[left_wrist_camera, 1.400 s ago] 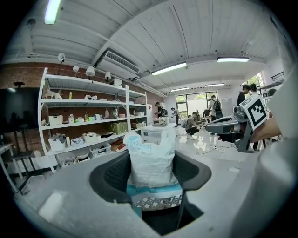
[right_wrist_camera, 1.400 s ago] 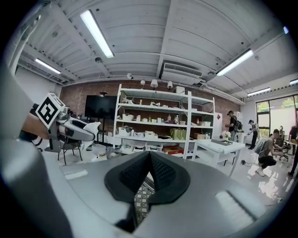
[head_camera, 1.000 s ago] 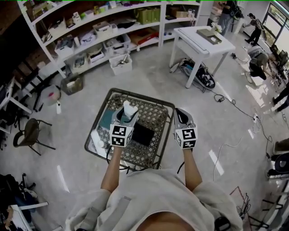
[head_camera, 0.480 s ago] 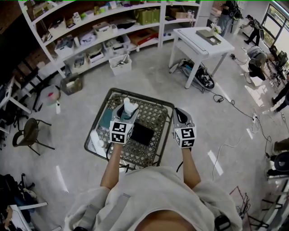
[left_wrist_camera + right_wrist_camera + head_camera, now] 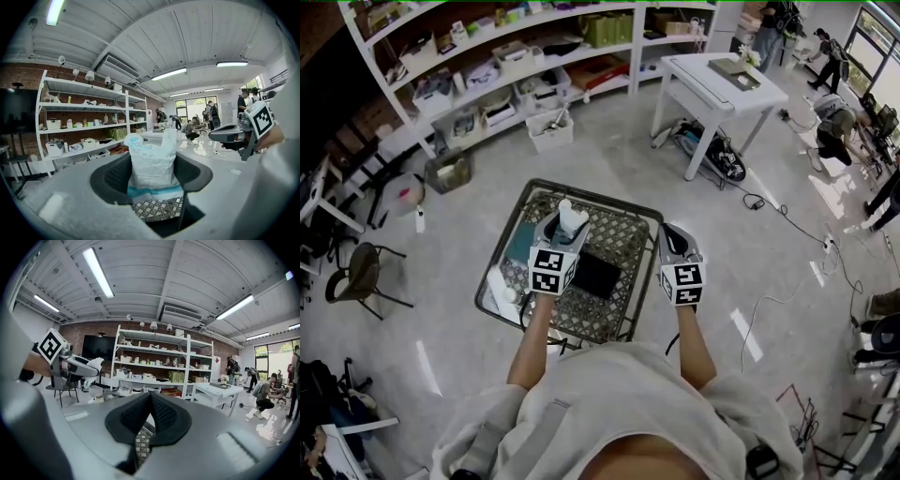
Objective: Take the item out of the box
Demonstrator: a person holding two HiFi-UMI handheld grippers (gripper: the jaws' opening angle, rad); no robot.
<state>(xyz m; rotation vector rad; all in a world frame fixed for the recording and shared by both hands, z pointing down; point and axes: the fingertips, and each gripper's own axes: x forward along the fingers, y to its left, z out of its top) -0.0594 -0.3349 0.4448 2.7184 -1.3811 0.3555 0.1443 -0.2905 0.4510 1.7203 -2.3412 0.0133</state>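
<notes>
Your left gripper [image 5: 562, 230] has its fingers clamped on the white packet [image 5: 570, 217] over the lattice box [image 5: 623, 246]. Your right gripper [image 5: 668, 236] keeps its fingers clenched together, empty.

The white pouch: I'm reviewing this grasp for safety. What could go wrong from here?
The left gripper pinches the white pouch with its top standing free; the soft bag may sag or slip. A drop would land it on the lattice surface near the black flat item. The right gripper is shut and empty, giving no support.
</notes>
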